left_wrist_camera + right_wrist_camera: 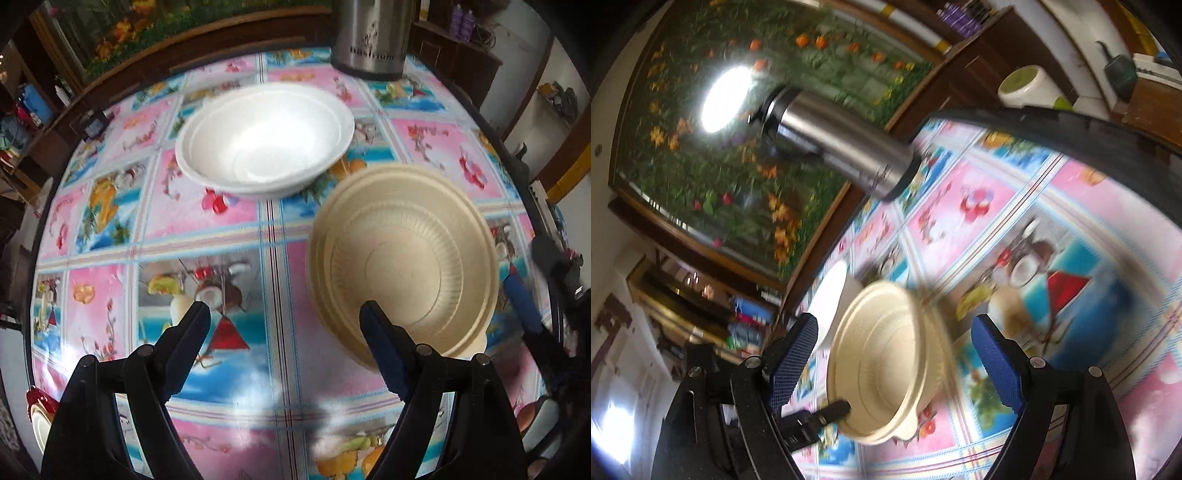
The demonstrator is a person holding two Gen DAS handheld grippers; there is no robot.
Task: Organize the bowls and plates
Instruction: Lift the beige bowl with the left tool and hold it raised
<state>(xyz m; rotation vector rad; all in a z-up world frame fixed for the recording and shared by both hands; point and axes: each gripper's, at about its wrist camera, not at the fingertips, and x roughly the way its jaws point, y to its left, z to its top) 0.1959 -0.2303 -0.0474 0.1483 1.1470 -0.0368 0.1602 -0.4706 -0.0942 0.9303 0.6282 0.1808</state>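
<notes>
A white bowl [264, 138] sits on the flowered tablecloth [236, 236] toward the far side. Nearer and to the right is a ribbed beige bowl [402, 258] with a small tab on its rim. My left gripper [284, 317] hangs open above the cloth, and its right finger overlaps the beige bowl's near rim. In the right wrist view the beige bowl [886, 362] lies between the wide-open pads of my right gripper [894, 328] without touching them. The white bowl [831, 295] is just behind it. A black fingertip [834, 408] of the left gripper reaches the beige rim.
A tall steel thermos [369, 37] stands at the table's far edge, also seen as the thermos [842, 144] in the right wrist view. A red-rimmed dish [37, 406] peeks in at the near left. A blue-padded finger [519, 302] of the right gripper shows beside the beige bowl.
</notes>
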